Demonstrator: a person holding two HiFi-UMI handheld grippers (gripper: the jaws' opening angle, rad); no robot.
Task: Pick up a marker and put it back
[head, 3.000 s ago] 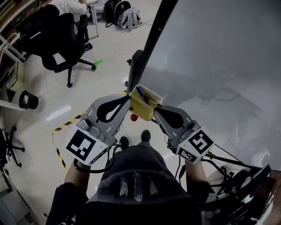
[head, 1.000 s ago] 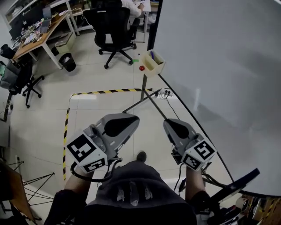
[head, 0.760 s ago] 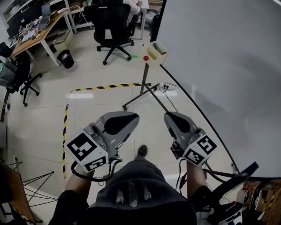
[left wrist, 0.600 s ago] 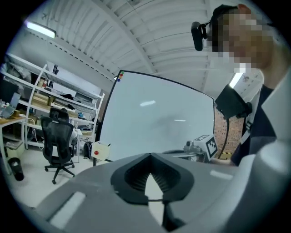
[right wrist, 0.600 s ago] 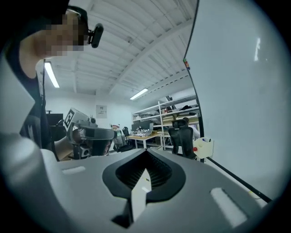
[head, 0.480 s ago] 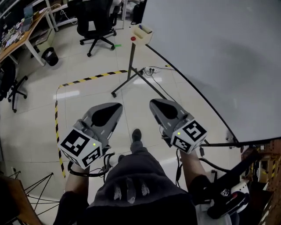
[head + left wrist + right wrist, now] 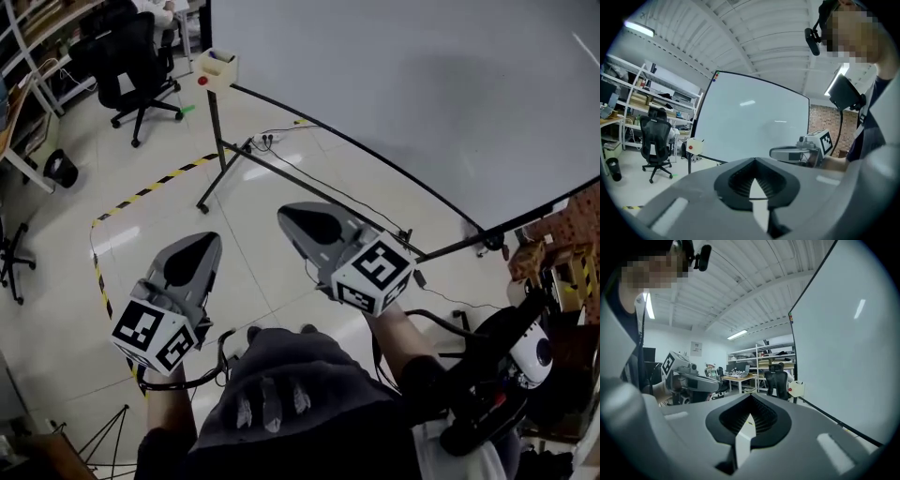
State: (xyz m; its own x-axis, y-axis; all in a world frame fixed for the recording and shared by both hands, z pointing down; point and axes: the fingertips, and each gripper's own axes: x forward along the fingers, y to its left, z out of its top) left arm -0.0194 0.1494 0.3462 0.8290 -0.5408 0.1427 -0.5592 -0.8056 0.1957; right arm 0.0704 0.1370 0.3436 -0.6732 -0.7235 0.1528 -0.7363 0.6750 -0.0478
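Observation:
A small yellow marker box [image 7: 217,67] with a red dot hangs at the far left corner of the whiteboard [image 7: 403,84]; something dark pokes out of it, too small to make out. Both grippers are far from it, held level in front of the person. My left gripper [image 7: 200,246] is shut with nothing in it. My right gripper [image 7: 292,217] is shut and empty too. In the left gripper view the box [image 7: 695,146] is small in the distance beyond the closed jaws [image 7: 754,161]. The right gripper view has the box [image 7: 797,389] past its own closed jaws [image 7: 751,397].
The whiteboard's stand legs [image 7: 246,161] and a power strip [image 7: 265,141] are on the tiled floor. Yellow-black tape [image 7: 150,187] marks the floor. Black office chairs [image 7: 127,56] and desks are at the far left. A bin [image 7: 61,169] and cables [image 7: 441,295] are nearby.
The view has drawn back and swung: the marker box has shrunk toward the top left, and the whiteboard now stretches across the top. Both grippers stay shut and empty.

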